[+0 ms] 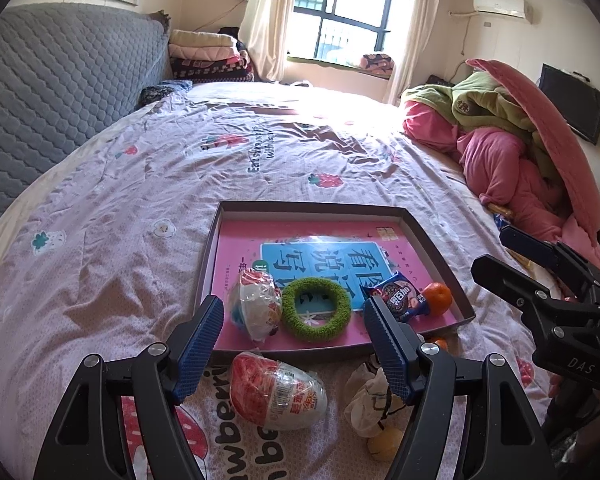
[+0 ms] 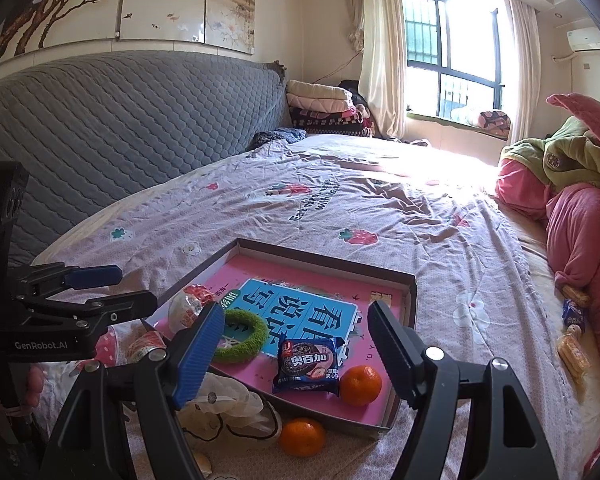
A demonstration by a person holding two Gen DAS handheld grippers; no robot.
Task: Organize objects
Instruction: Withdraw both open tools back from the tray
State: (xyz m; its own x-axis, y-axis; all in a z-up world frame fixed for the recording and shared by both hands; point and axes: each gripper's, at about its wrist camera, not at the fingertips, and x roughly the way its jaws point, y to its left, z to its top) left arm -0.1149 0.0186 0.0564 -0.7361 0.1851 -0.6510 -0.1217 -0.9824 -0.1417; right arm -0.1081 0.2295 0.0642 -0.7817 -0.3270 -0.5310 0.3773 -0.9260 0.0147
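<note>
Tray: shallow cardboard box lid, flat on the bed, holding a pink book that covers its floor.
In tray: wrapped egg at the near left; green ring just right of it; blue cookie pack further right; orange touching the pack, at the tray's near right corner.
Outside tray: second wrapped egg on the bed, just before the tray's near edge; white drawstring pouch beside it; second orange against the tray's near wall; a pale yellow ball by the pouch.
Left gripper: fingers spread wide, nothing between them, hovering above the loose egg and the tray's near edge.
Right gripper: fingers spread, empty, above the cookie pack and the near side of the tray.
Bed: lilac strawberry-print cover; grey quilted headboard on the left.
Far right: heap of pink and green blankets; a few snack packets lie at its foot.
Background: curtained window.
</note>
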